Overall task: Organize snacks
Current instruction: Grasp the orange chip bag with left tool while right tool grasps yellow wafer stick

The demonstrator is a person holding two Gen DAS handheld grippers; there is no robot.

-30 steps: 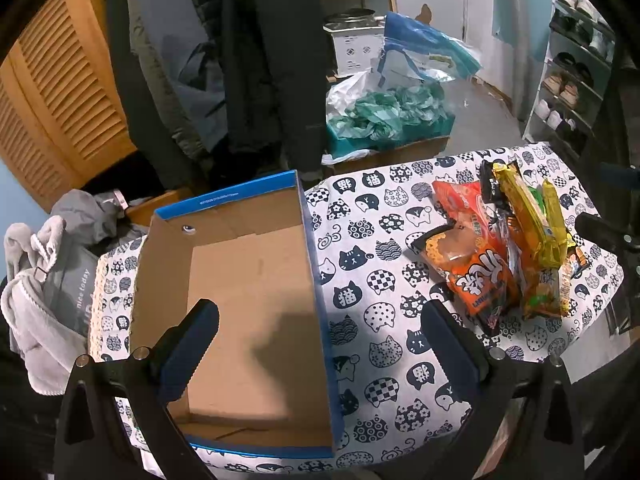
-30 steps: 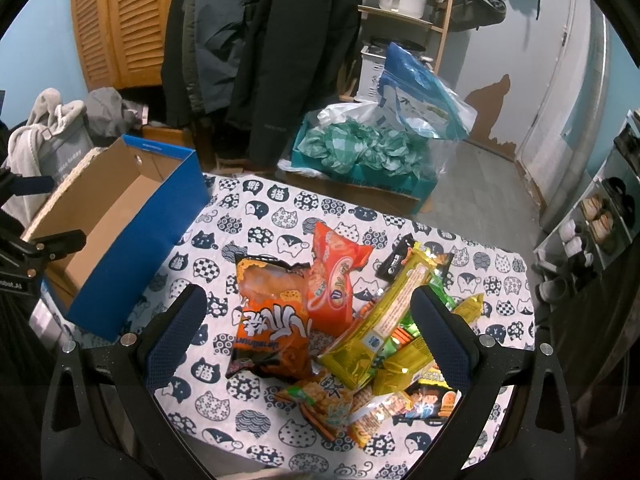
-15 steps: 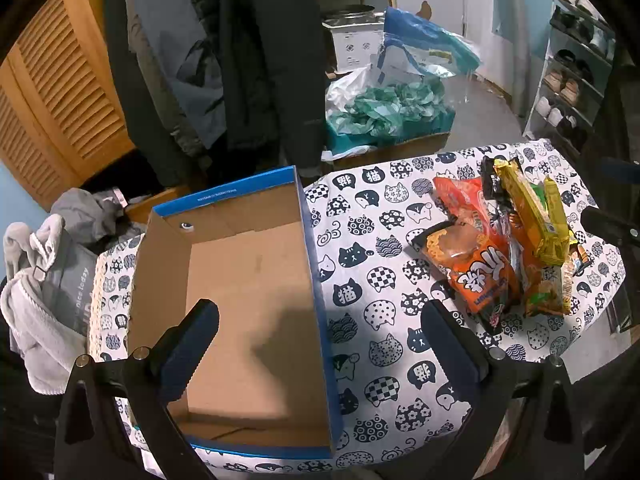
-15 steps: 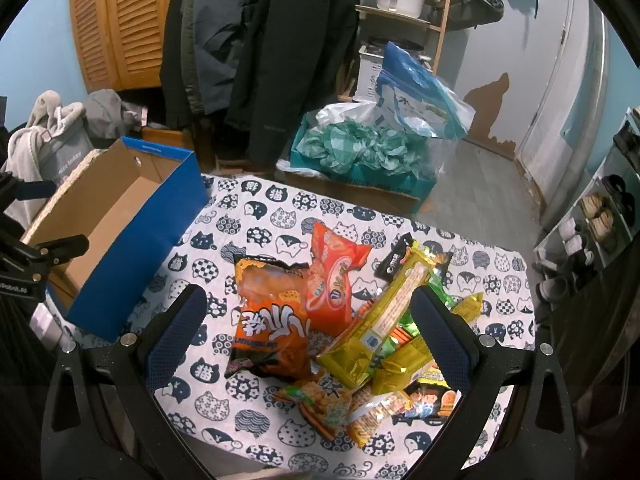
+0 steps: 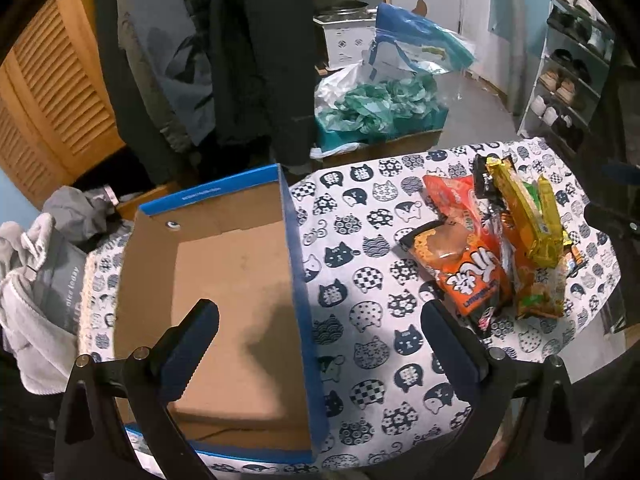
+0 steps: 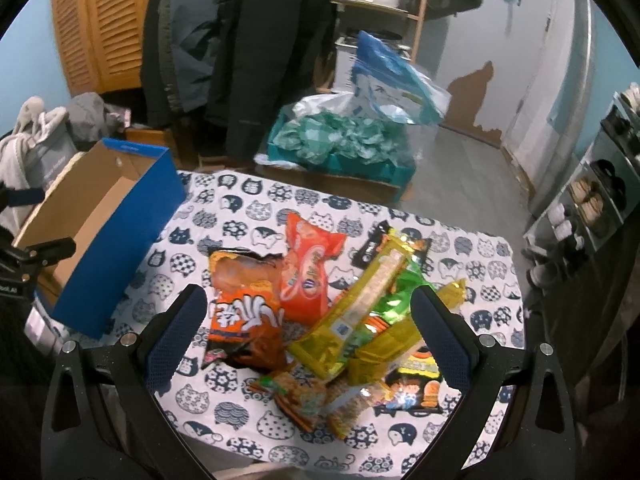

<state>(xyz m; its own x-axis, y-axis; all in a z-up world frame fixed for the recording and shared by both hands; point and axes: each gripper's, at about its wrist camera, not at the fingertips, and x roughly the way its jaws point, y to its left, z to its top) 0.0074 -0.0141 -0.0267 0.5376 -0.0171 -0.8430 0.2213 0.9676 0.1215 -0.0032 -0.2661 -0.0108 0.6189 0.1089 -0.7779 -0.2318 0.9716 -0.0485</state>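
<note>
A pile of snack packets [image 6: 320, 304] lies on the cat-print tablecloth [image 6: 248, 208]: an orange chip bag [image 6: 244, 312], a red-orange bag [image 6: 308, 272], a long yellow packet [image 6: 360, 304] and smaller packs at the front. The same pile [image 5: 492, 248] shows at the right in the left wrist view. An empty blue cardboard box [image 5: 224, 280] stands at the table's left [image 6: 116, 236]. My left gripper [image 5: 320, 320] hangs open above the box's right wall. Over the near side of the pile, my right gripper [image 6: 304, 308] is open and holds nothing.
Dark coats [image 6: 248, 52] hang behind the table. A teal crate of green bags [image 6: 340, 144] sits on the floor beyond. A shoe rack [image 6: 592, 200] stands right, grey clothes [image 5: 36, 280] lie left. The table's front edge is close below both grippers.
The right gripper has edged slightly forward and down toward the snack pile. The left gripper has barely shifted over the box. Both stay open.
</note>
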